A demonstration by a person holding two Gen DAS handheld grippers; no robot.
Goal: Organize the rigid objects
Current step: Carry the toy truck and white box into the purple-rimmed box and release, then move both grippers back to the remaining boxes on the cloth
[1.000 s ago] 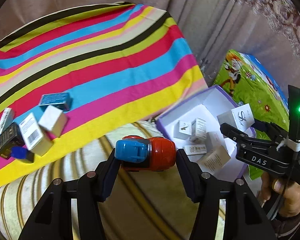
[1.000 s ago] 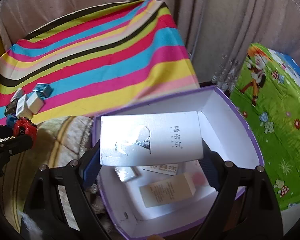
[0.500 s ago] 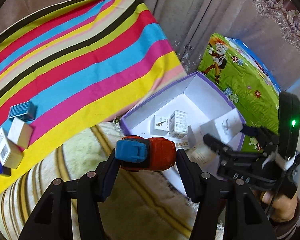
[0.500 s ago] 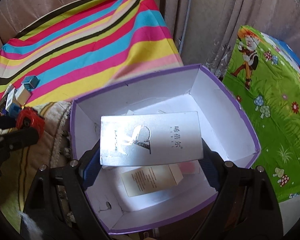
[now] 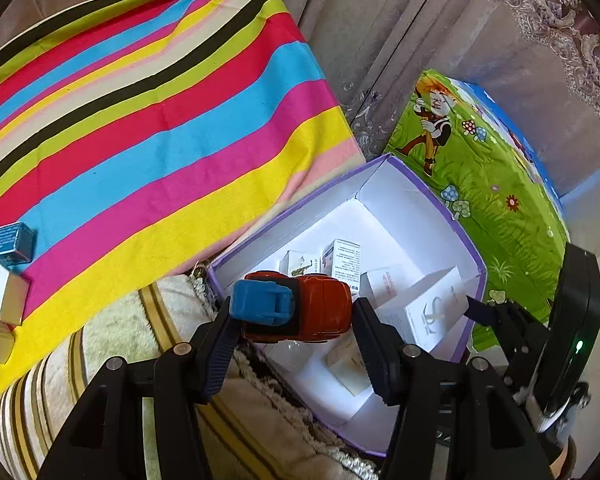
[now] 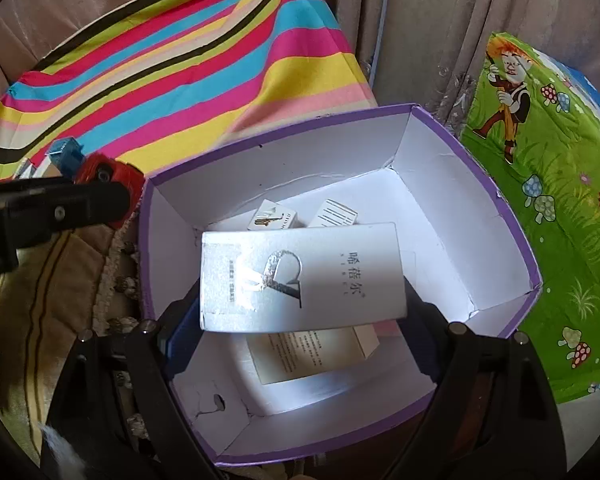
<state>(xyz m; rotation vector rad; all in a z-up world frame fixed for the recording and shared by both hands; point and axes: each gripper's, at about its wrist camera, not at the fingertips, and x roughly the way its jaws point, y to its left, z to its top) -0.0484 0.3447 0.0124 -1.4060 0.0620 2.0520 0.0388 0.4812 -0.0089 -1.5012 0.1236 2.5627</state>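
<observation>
My left gripper [image 5: 292, 316] is shut on a red toy truck with a blue cab [image 5: 296, 308] and holds it over the near left rim of the purple box [image 5: 416, 178]. My right gripper [image 6: 300, 300] is shut on a silver-white carton [image 6: 300, 276] and holds it inside the purple box [image 6: 512, 216], above several small cartons on its floor [image 6: 312, 352]. The right gripper and its carton also show in the left wrist view [image 5: 424, 312]. The truck shows at the left of the right wrist view [image 6: 108, 172].
A striped cloth [image 5: 148, 120] covers the surface behind. A blue box [image 5: 8, 242] and white boxes [image 5: 4, 296] lie at its left edge. A green cartoon-print box [image 5: 492, 184] stands right of the purple box. A beige rug [image 5: 112, 344] lies below. Curtains hang behind.
Both grippers have moved toward the purple box. The carton has come down into the box. The truck has reached the box's left rim.
</observation>
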